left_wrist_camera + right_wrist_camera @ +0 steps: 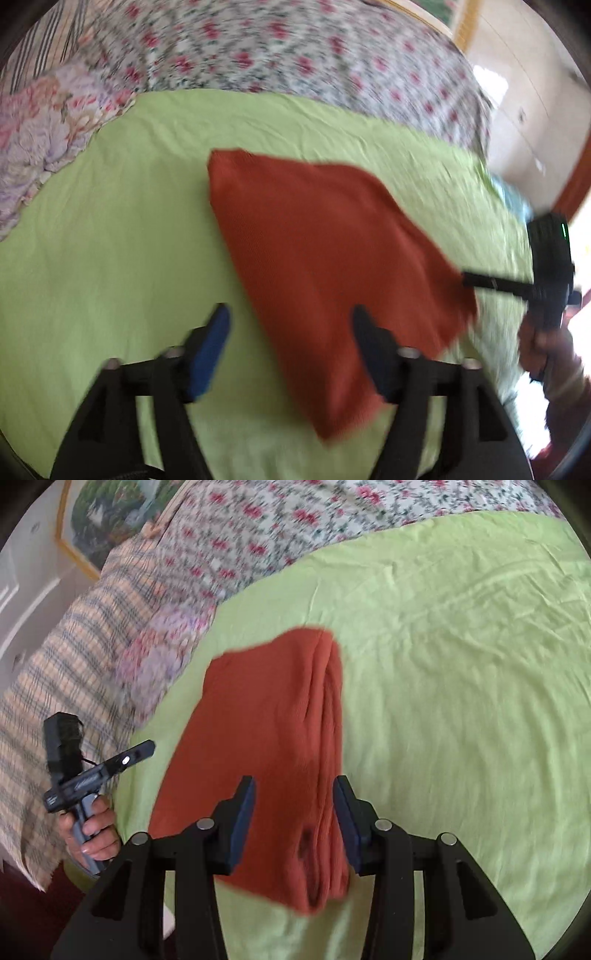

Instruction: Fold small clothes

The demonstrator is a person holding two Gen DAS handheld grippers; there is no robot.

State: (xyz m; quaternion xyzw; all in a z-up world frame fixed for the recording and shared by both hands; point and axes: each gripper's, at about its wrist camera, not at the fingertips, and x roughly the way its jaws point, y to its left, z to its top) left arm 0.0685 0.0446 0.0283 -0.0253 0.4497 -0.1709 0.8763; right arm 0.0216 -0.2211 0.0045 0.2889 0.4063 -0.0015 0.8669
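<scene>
Rust-orange knitted garment (314, 266), folded into a thick wedge, flat on wrinkled lime-green sheet (110, 240) over floral bedspread (258, 48). Left gripper (291, 325) above its near edge, jaws wide, nothing between blue pads (208, 354). Right gripper (293, 812) over folded end, jaws partly apart, nothing clamped, cloth below. Hand (94, 830) gripping left tool's handle at bed edge. Striped blanket (74, 646) beyond.
</scene>
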